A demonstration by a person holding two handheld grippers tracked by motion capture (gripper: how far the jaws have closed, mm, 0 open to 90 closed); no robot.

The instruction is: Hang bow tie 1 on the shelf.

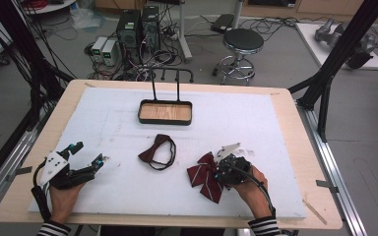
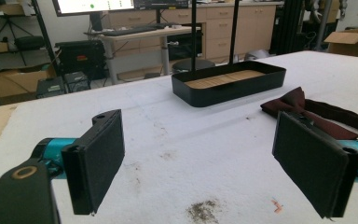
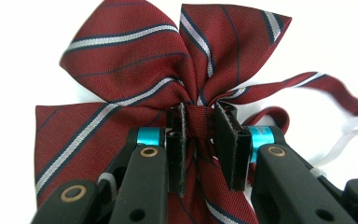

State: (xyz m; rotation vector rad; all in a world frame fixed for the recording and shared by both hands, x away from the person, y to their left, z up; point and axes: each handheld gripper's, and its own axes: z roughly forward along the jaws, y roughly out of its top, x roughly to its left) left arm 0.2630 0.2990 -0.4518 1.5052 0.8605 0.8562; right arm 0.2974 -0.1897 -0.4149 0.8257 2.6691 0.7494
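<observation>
A striped red bow tie [image 1: 204, 178] lies on the white mat near the front right. My right gripper [image 1: 220, 173] is shut on its centre knot; in the right gripper view the pads [image 3: 177, 140] squeeze the knot of the bow [image 3: 135, 60] from both sides. A plain dark-red bow tie [image 1: 156, 151] with a black strap lies mid-table, also seen as the dark-red bow [image 2: 303, 105] past my left jaw. My left gripper [image 1: 87, 154] rests at the front left, open, with nothing between its pads [image 2: 100, 154].
A black tray with a wooden floor [image 1: 165, 112] [image 2: 228, 84] and two upright posts stands at the back centre. A stool [image 1: 242, 44], computers and cables stand beyond the table. The wooden table edge [image 1: 295, 123] frames the mat.
</observation>
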